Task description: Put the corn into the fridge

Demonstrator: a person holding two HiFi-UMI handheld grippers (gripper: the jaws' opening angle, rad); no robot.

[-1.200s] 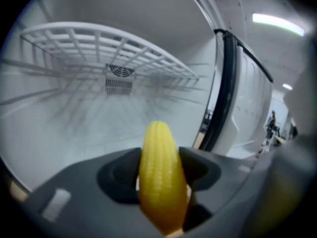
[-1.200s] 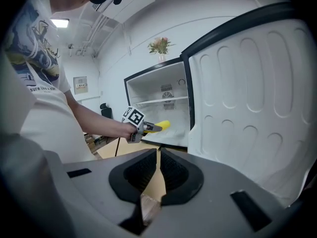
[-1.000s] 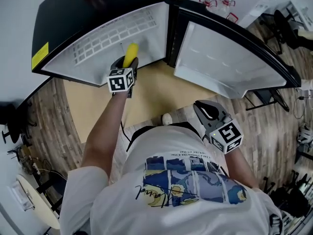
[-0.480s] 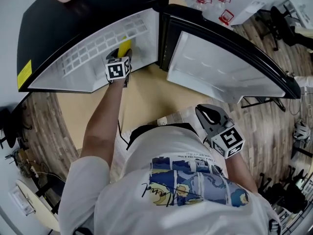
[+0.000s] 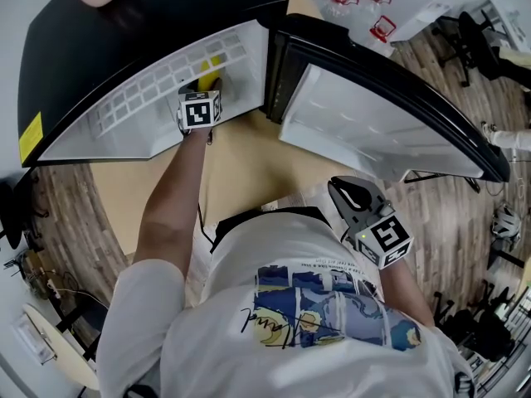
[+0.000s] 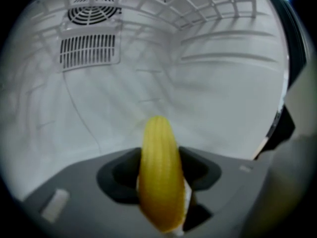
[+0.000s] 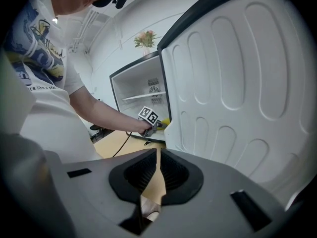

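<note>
**Left tongs (image 6: 159, 182) hold the corn inside the open fridge**

Left tongs are clamped on a smooth yellow corn cob (image 6: 157, 143), which stands up between the grey pads with its rounded tip pointing at the fridge's white back wall. The cob is off the shelves, carried in the mouth of the cabinet near the hinge side.

Right tongs (image 7: 158, 165) hang back beside the person's hip, their ribbed pads drawn to a thin slit with nothing between them.

Around the corn is the black-cased fridge (image 5: 149, 23) with a white moulded interior. A round fan grille (image 6: 94, 11) sits high on its back wall and a white wire shelf (image 6: 198, 9) runs overhead. The black-edged door with its white ribbed liner (image 5: 373, 123) is swung wide to the person's right.

The fridge stands on a tan floor board (image 5: 241, 156), which lies on grey-brown wood-plank flooring (image 5: 66, 214). White boxes (image 5: 415, 7) stand beyond the door.
</note>
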